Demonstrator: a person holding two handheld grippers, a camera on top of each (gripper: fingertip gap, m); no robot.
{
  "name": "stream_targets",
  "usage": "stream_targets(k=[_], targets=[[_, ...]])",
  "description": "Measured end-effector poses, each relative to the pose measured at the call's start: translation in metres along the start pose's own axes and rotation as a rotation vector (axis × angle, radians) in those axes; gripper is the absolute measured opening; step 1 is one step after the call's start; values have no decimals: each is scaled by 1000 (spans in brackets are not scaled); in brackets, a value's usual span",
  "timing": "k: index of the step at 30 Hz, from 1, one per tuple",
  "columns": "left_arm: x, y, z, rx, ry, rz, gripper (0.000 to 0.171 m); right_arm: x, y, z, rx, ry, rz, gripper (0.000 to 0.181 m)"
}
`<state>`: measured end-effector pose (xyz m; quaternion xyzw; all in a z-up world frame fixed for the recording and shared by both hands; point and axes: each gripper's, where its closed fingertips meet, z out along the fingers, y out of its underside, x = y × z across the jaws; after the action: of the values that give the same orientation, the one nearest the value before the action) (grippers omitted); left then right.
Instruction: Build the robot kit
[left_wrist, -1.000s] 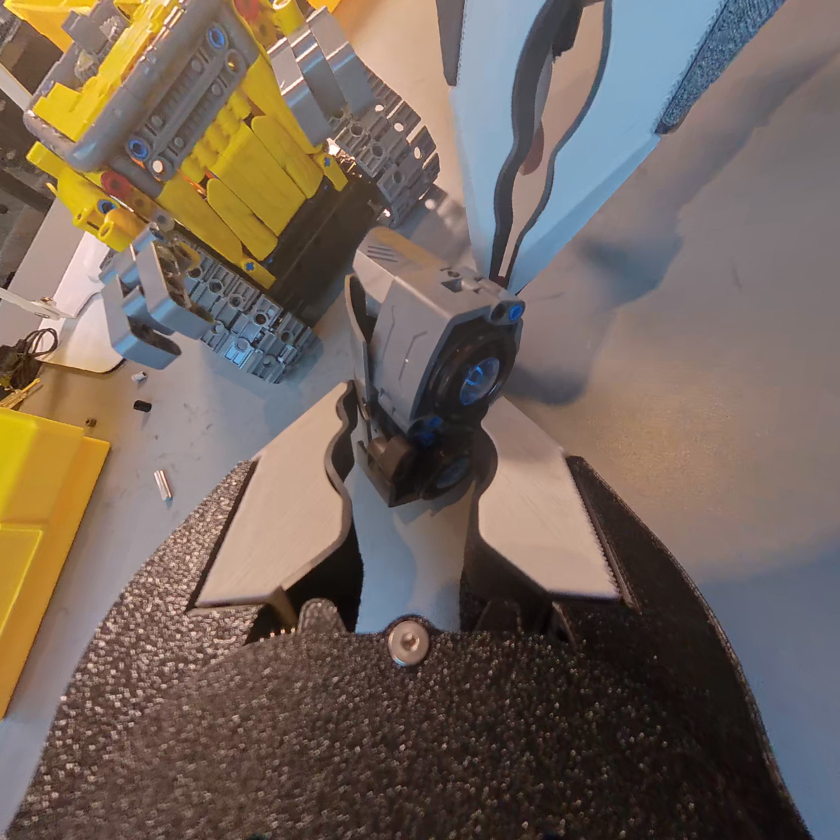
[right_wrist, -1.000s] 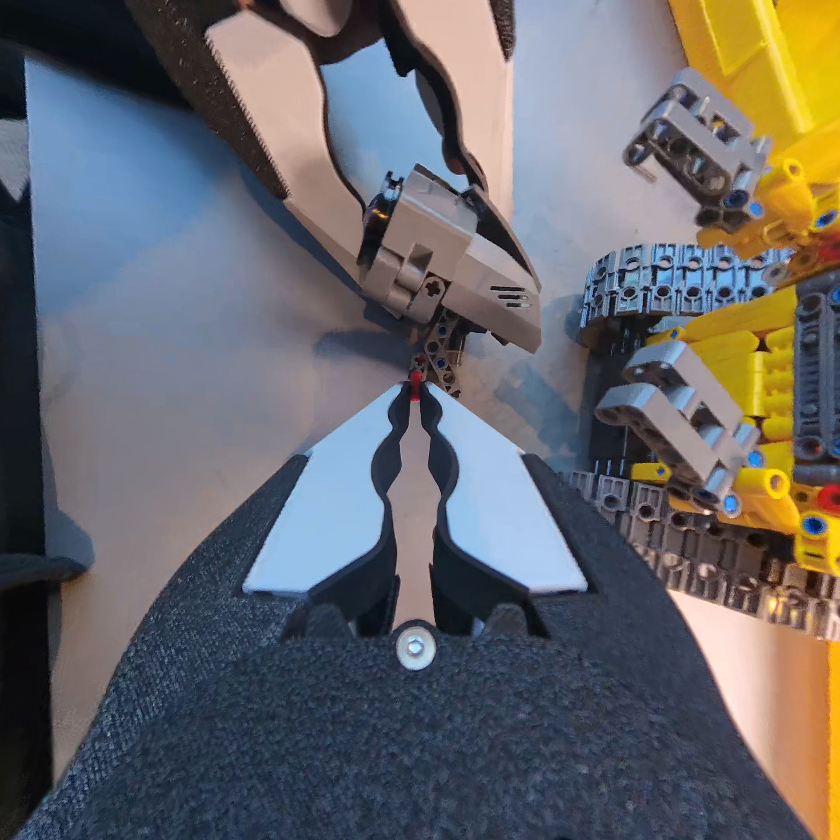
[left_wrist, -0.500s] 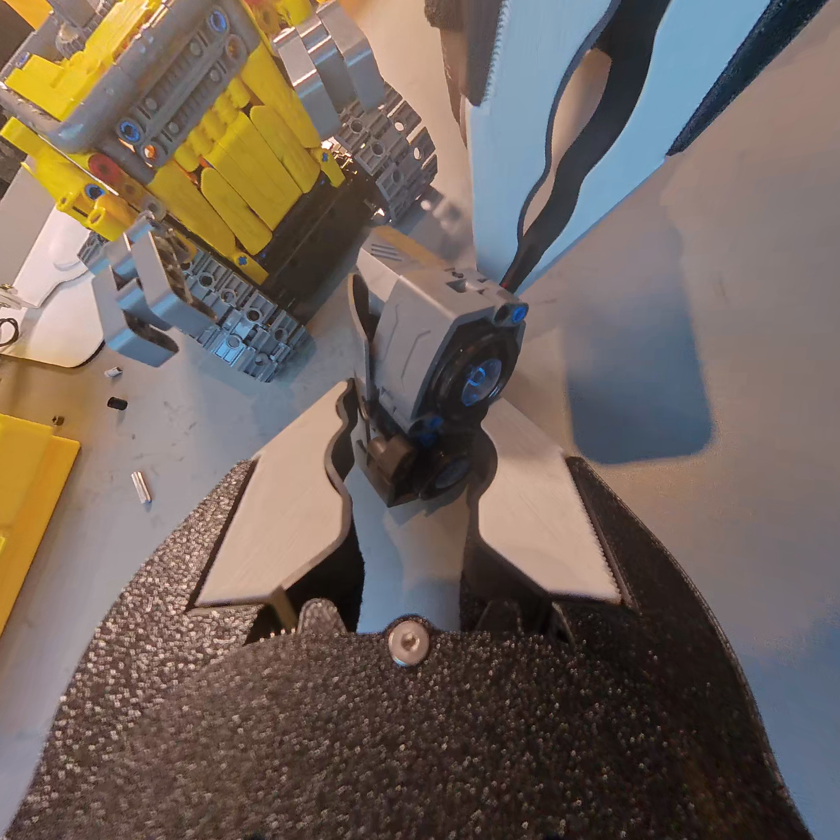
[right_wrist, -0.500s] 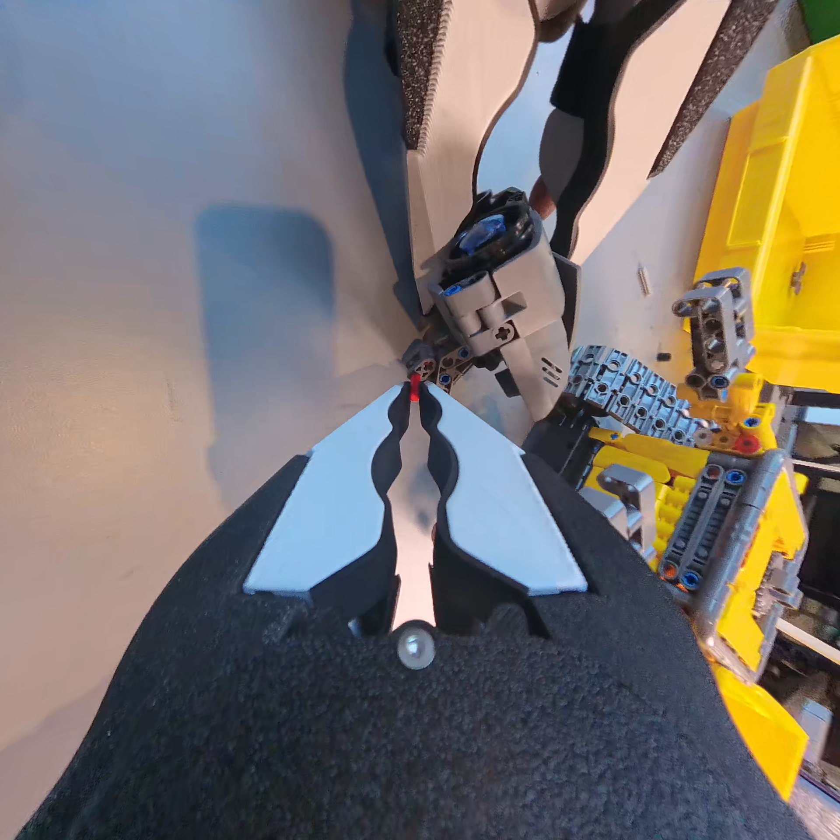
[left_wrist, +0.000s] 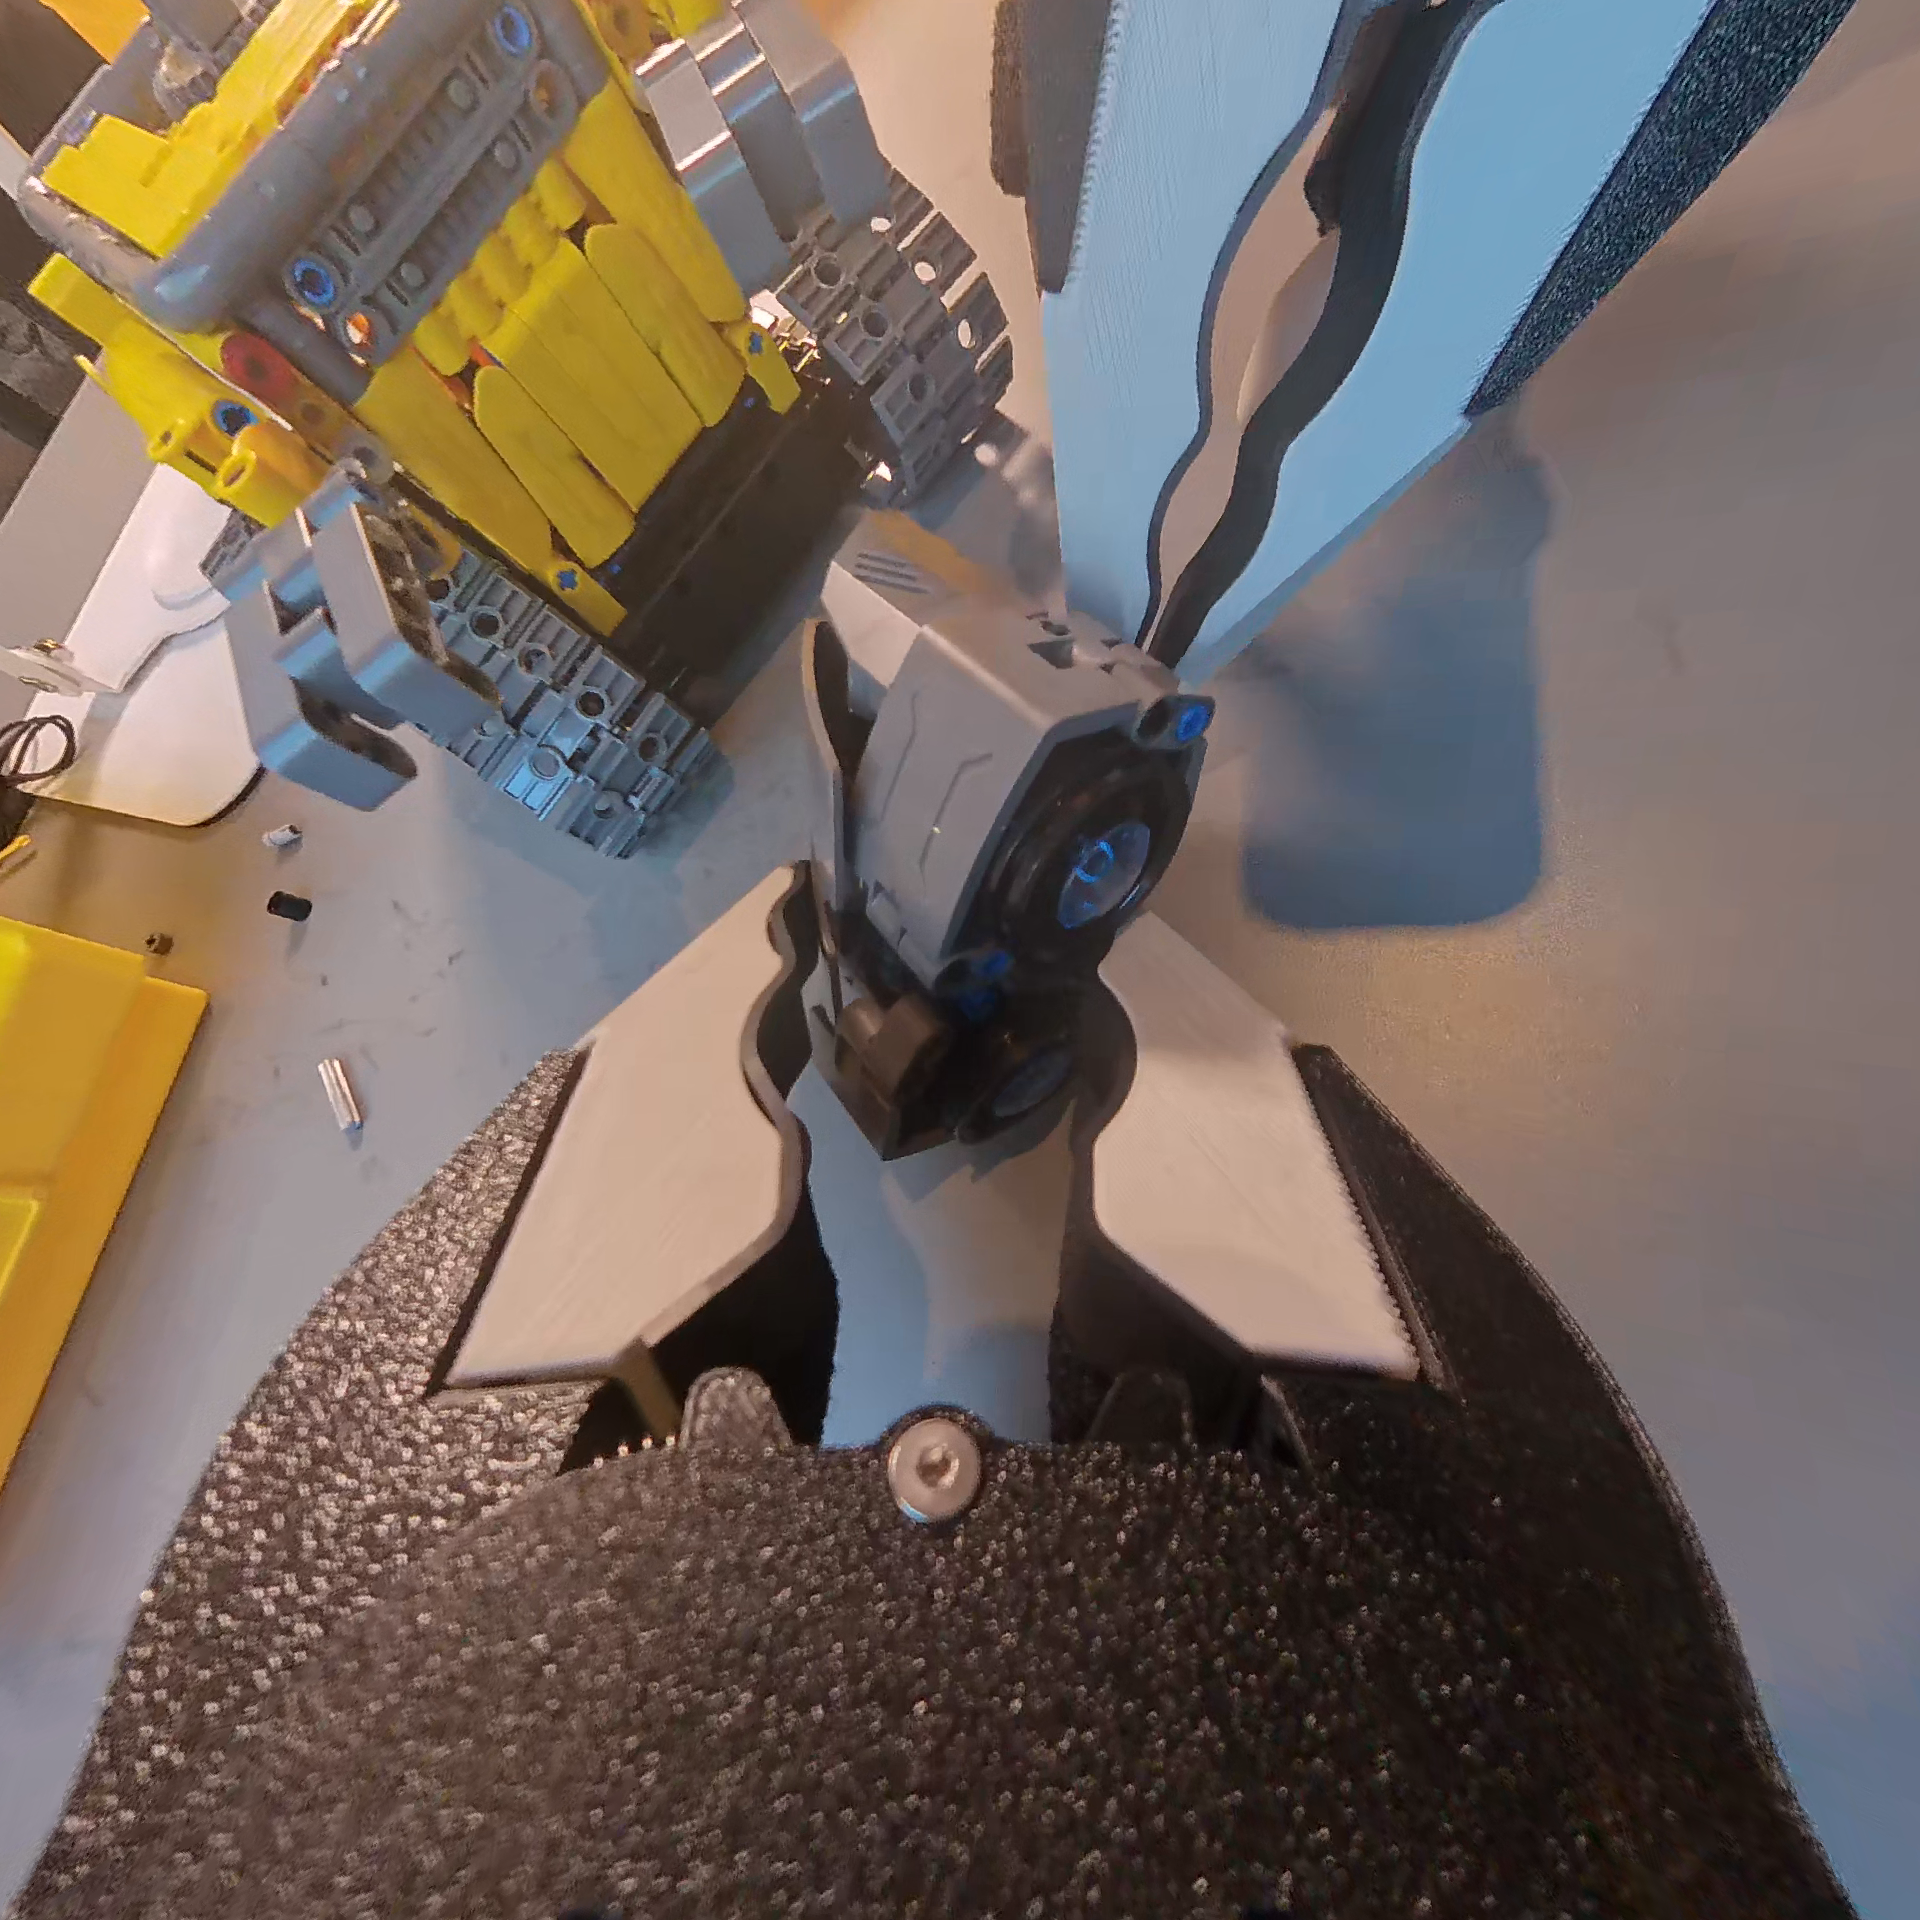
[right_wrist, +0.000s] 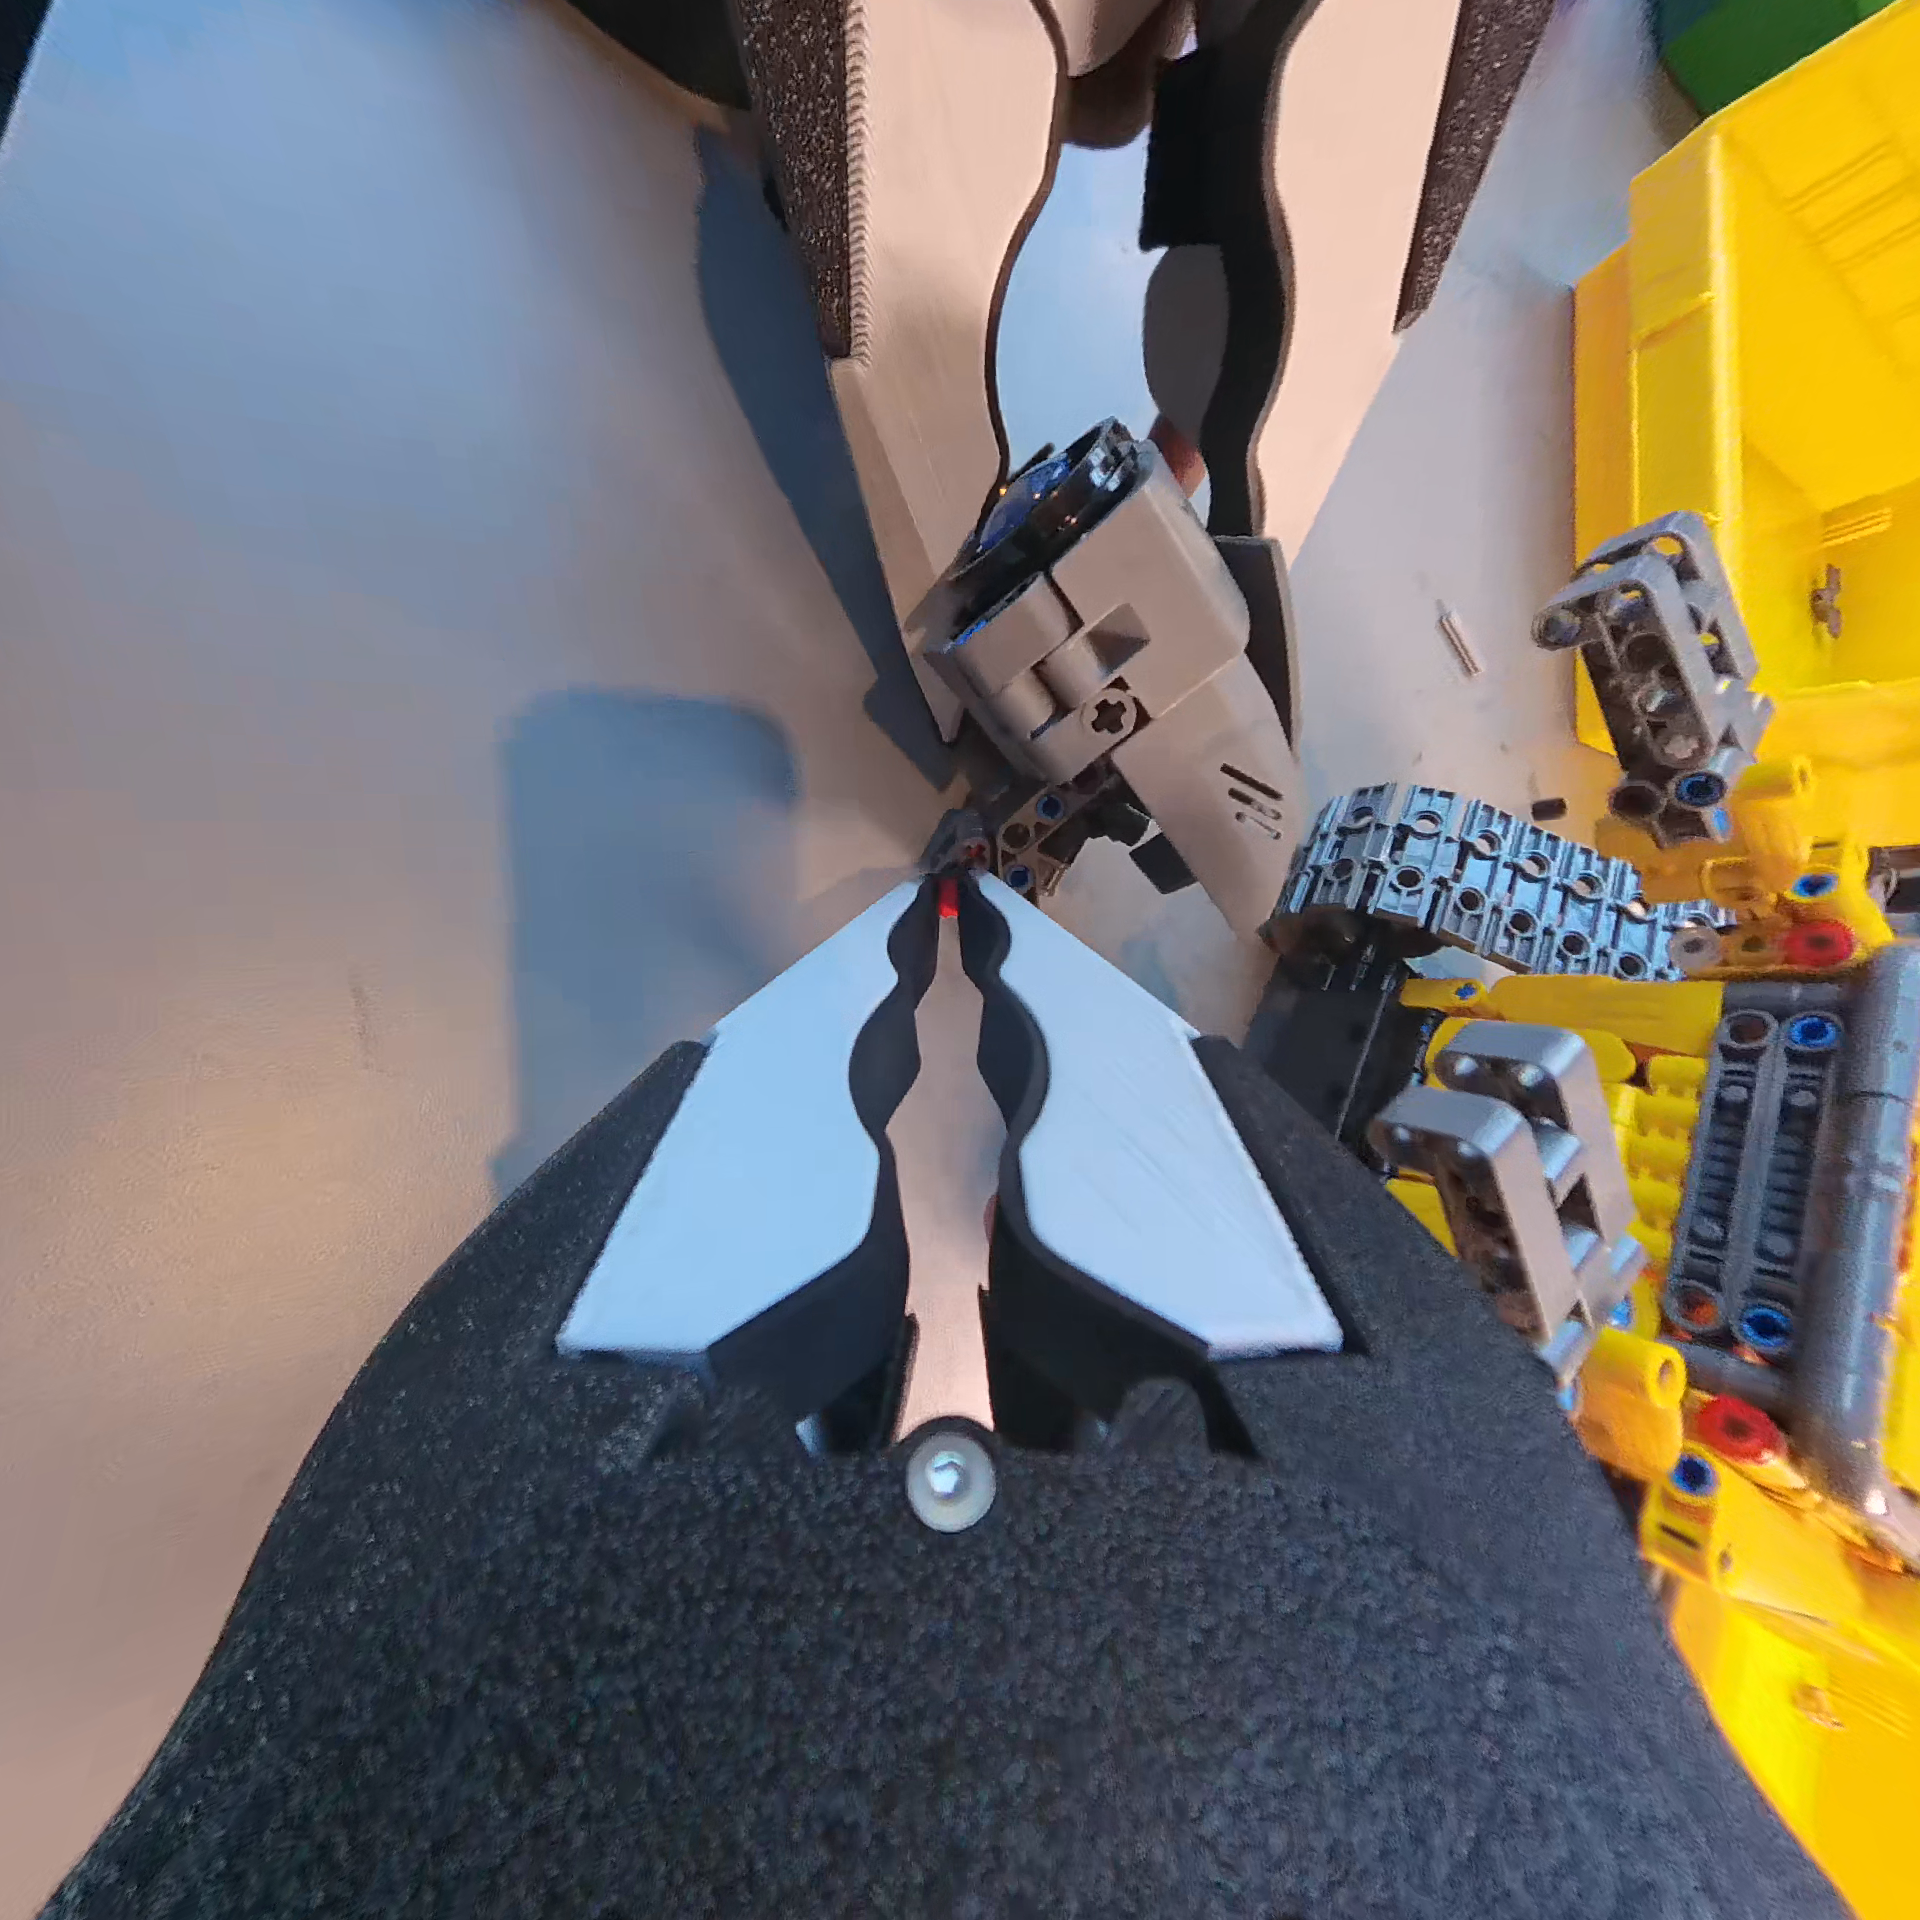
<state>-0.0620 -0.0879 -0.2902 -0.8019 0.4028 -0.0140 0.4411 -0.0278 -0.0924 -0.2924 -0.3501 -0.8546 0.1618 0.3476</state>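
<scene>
Two grippers are meeting above the worktop (left_wrist: 1662, 1039): left gripper (left_wrist: 956, 997) is clamping a grey motor block (left_wrist: 997, 790), right gripper (right_wrist: 948, 902) is pinching a red pin (right_wrist: 947, 900) against it, beside the yellow tracked model (right_wrist: 1621, 1039)

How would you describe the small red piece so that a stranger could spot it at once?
Start at the yellow tracked brick model, then move to the grey motor block beside it. Under that block, the right tool pinches a red pin, the only red thing between fingertips.
</scene>
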Motion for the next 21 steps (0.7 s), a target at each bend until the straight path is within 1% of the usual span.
stream_targets(k=[3, 15, 18, 19, 20, 21], targets=[[-1, 0, 0, -1, -1, 0, 47, 1, 0, -1, 14, 17, 11, 3], [-1, -1, 1, 2, -14, 38, 48, 1, 0, -5, 92, -22, 134, 3], [-2, -5, -2, 40, -24, 75, 47, -1, -3, -6, 134, -47, 207, 3], [-4, -10, -5, 68, -38, 90, 50, -2, -5, -8, 168, -64, 253, 3], [-6, -16, -9, 100, -47, 96, 56, -1, -9, -11, 209, -84, 308, 3], [-8, -22, -14, 136, -48, 86, 60, 0, -12, -15, 252, -105, 365, 3]])
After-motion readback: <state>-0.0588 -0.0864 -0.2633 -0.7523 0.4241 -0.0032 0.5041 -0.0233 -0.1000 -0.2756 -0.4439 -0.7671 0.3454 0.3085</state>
